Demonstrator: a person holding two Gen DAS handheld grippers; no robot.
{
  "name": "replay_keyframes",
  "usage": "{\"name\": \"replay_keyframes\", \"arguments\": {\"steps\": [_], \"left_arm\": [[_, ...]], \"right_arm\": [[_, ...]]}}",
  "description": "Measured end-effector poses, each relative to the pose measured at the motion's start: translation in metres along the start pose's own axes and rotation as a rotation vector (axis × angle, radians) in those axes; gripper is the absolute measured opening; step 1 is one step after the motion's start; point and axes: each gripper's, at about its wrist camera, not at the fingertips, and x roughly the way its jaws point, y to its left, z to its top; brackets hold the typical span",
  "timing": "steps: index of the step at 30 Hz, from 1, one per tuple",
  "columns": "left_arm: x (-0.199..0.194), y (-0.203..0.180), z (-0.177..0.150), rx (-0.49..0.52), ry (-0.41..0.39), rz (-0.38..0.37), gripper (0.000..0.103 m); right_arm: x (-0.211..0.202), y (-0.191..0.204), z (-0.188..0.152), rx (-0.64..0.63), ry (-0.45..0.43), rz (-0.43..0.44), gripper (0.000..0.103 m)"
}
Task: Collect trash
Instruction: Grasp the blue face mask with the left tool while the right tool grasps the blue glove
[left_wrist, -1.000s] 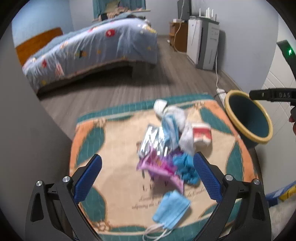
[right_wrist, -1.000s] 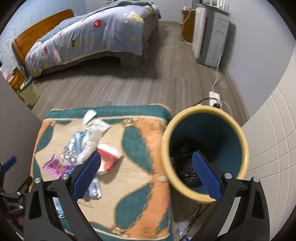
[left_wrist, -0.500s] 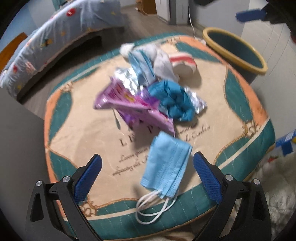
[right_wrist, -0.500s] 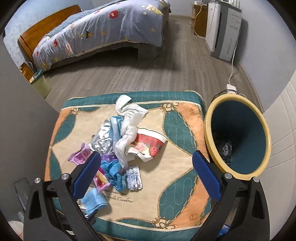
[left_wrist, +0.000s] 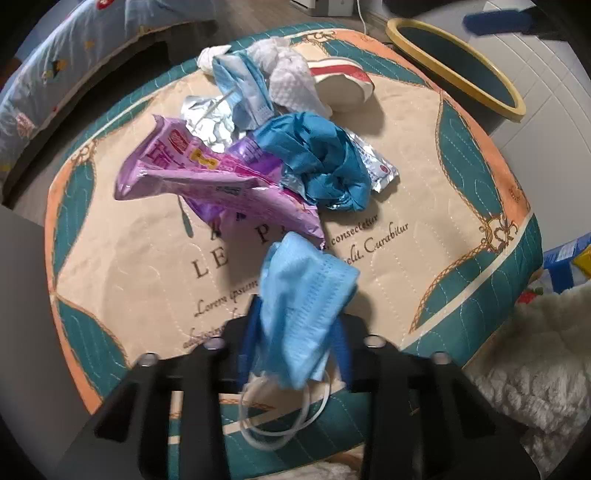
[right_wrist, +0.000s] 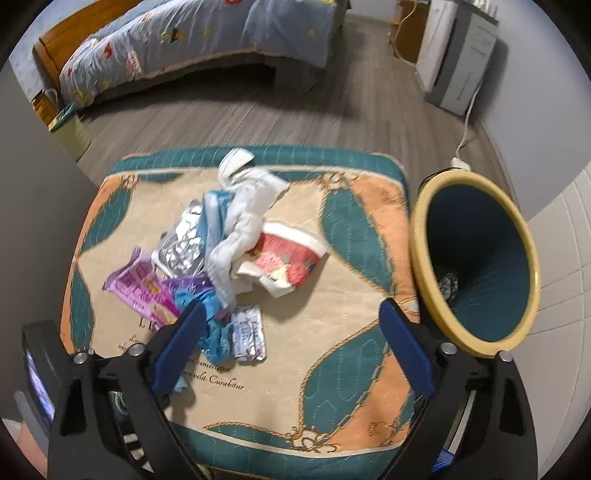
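The left tongs (left_wrist: 295, 332) are closing, pinching the light blue face mask (left_wrist: 306, 295) at the cushion's (left_wrist: 461, 206) near edge. The right view alone shows the bin's (right_wrist: 476, 266) inside; the right tongs (right_wrist: 291, 343) are spread, slowly closing on nothing. Earlier, both were wide.

— What can't you make out from your left hand-held gripper (left_wrist: 295, 343)?

— Its blue pads are mostly buried under the light-blue face mask (left_wrist: 306, 295), so you can't tell how they press it as the jaws close. The mask's ear loops (left_wrist: 280, 417) drop over the near edge of the tabletop (left_wrist: 461, 229).

— And the far side?

— The bed (right_wrist: 192, 40) is blurred and cut off at the top. The bin (right_wrist: 476, 266) is too dark to tell what sits at its bottom. The purple wrapper (left_wrist: 207, 173) hides the tabletop's lettering, and the paper cup (right_wrist: 288, 258) lies half under the white tissue (right_wrist: 243, 221).
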Motion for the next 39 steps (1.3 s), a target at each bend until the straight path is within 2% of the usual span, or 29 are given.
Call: {"name": "replay_keyframes", "arguments": {"steps": [5, 10, 13, 16, 20, 24, 26, 27, 28, 29, 33, 39], "left_arm": [[-0.026, 0.012, 0.005, -0.028, -0.073, -0.006, 0.021], [-0.062, 0.044, 0.007, -0.144, -0.197, -0.039, 0.020], [-0.077, 0.062, 0.010, -0.196, -0.244, -0.021, 0.020], [-0.083, 0.079, 0.013, -0.225, -0.265, 0.016, 0.020], [-0.086, 0.097, 0.017, -0.273, -0.285, 0.009, 0.020], [-0.087, 0.106, 0.020, -0.275, -0.294, 0.022, 0.020], [-0.085, 0.109, 0.022, -0.288, -0.299, 0.006, 0.020], [-0.085, 0.111, 0.023, -0.294, -0.301, 0.002, 0.020], [-0.083, 0.112, 0.023, -0.294, -0.301, 0.001, 0.020], [-0.084, 0.112, 0.023, -0.293, -0.301, 0.001, 0.020], [-0.085, 0.114, 0.023, -0.298, -0.307, -0.004, 0.020], [-0.088, 0.115, 0.023, -0.314, -0.319, 0.006, 0.020]], "right_arm": [[0.012, 0.017, -0.002, -0.020, 0.035, 0.044, 0.074], [0.024, 0.030, -0.001, -0.030, 0.067, 0.058, 0.064], [0.032, 0.038, -0.002, -0.042, 0.084, 0.069, 0.060], [0.038, 0.049, -0.004, -0.071, 0.096, 0.069, 0.060], [0.051, 0.061, -0.006, -0.099, 0.124, 0.067, 0.058], [0.062, 0.066, -0.006, -0.114, 0.147, 0.059, 0.057], [0.068, 0.069, -0.007, -0.122, 0.158, 0.060, 0.055], [0.071, 0.070, -0.007, -0.126, 0.166, 0.062, 0.049], [0.074, 0.071, -0.007, -0.130, 0.180, 0.070, 0.037], [0.077, 0.072, -0.007, -0.128, 0.194, 0.086, 0.031], [0.068, 0.075, -0.002, -0.141, 0.174, 0.110, 0.023], [0.039, 0.060, 0.015, -0.092, 0.093, 0.148, 0.023]]}}
